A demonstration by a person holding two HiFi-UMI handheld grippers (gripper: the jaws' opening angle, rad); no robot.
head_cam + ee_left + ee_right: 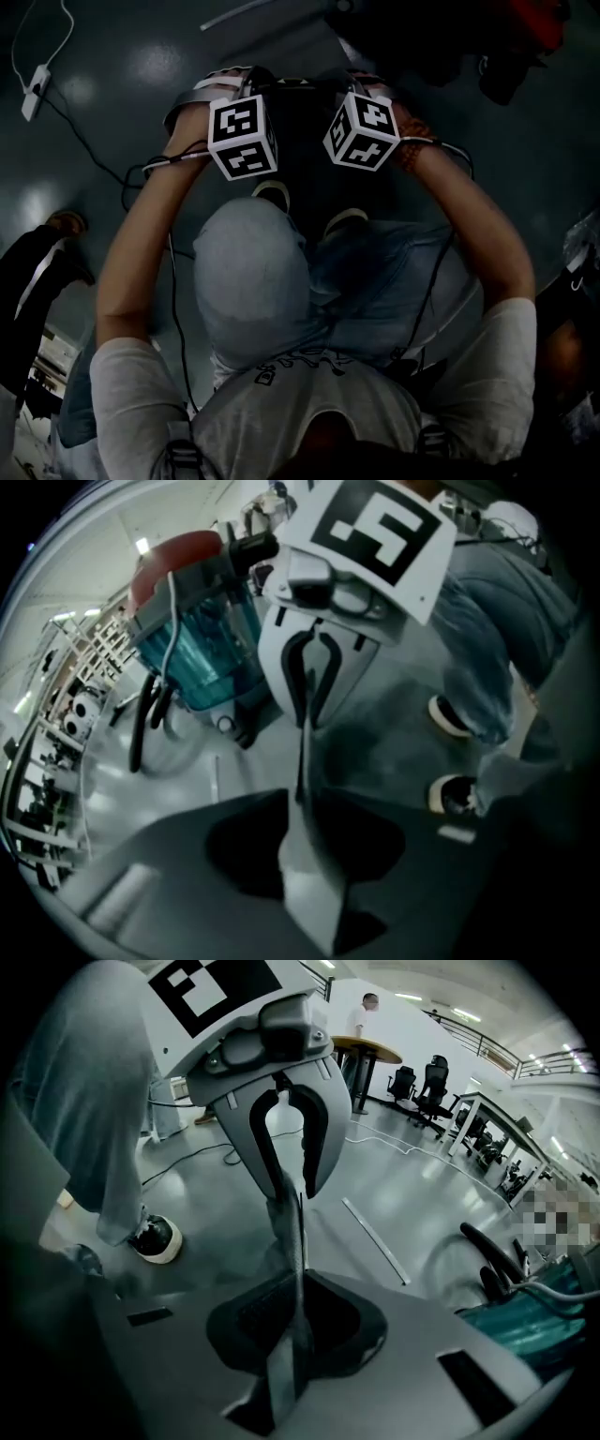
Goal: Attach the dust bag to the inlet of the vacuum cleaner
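Note:
A thin grey dust bag (302,761) hangs edge-on between both grippers, well above the floor. My left gripper (305,855) is shut on one end of it; its marker cube (242,136) shows in the head view. My right gripper (295,1335) is shut on the other end of the bag (292,1241), under its own cube (363,131). Each gripper faces the other along the bag. The vacuum cleaner (197,639), teal see-through body with a red top, stands on the floor beyond the grippers, apart from the bag. Its inlet is hidden.
The person's shoes (272,192) stand just below the grippers. A black hose (492,1251) lies by the vacuum's teal body (544,1307). A thin rod (375,1237) lies on the grey floor. A white power strip (36,89) with cable is far left. A table (366,1049) and office chairs (422,1082) stand behind.

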